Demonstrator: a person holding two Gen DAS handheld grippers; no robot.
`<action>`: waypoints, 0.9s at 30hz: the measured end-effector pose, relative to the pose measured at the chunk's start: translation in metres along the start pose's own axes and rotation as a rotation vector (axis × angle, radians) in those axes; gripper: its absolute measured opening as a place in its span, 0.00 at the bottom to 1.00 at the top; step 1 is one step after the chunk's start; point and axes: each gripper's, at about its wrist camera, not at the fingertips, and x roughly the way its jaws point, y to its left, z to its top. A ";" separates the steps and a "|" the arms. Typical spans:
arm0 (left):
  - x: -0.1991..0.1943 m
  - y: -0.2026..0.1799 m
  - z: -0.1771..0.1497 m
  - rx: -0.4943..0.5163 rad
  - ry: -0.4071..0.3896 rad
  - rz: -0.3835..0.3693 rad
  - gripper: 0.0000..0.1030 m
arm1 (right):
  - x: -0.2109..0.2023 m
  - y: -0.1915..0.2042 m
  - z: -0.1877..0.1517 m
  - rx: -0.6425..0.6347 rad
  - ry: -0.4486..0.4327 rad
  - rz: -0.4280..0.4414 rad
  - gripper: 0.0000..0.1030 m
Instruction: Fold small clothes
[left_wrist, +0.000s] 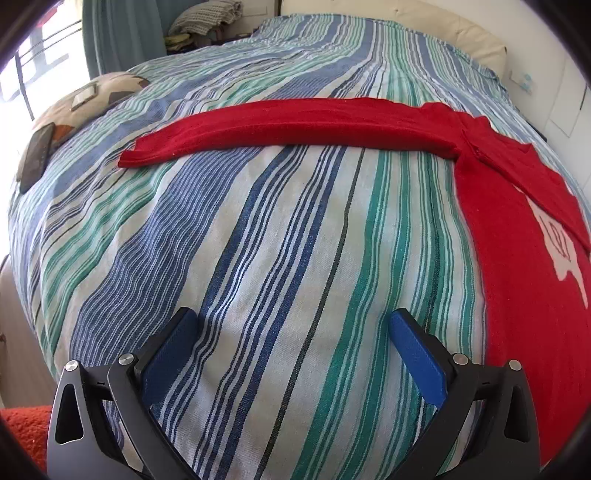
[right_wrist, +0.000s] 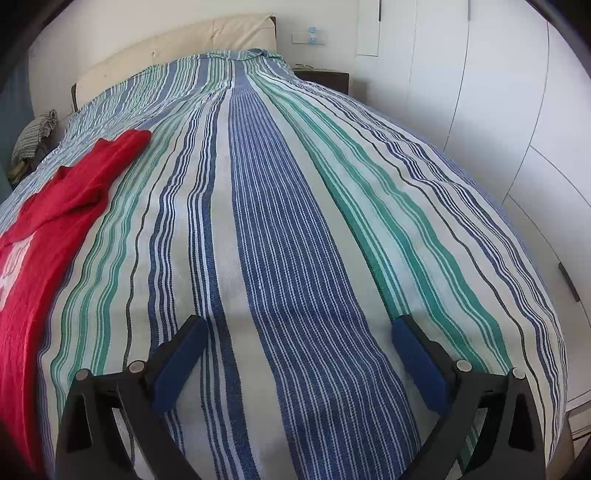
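Red top spread on striped bed, both grippers empty above the cover.

Top (left_wrist: 517, 229) lies flat on the bedspread (left_wrist: 277, 240), one sleeve (left_wrist: 295, 125) stretched out left on the far side; white print on its chest, writing too cut off to read. Left gripper (left_wrist: 295, 332) has its fingers wide apart over bare stripes, top to its right. Right gripper (right_wrist: 299, 339) fingers also wide apart, nothing between them, top at far left. Pillow (left_wrist: 85, 99) far left.
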 end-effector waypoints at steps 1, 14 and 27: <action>0.000 -0.001 0.000 -0.001 0.000 0.003 1.00 | 0.000 0.001 -0.001 -0.001 -0.001 -0.002 0.97; 0.002 -0.004 -0.003 0.007 -0.010 0.022 1.00 | 0.004 0.001 -0.003 0.011 -0.007 0.007 0.99; 0.002 -0.007 -0.004 0.016 -0.030 0.038 1.00 | 0.004 0.001 -0.003 0.010 -0.007 0.006 1.00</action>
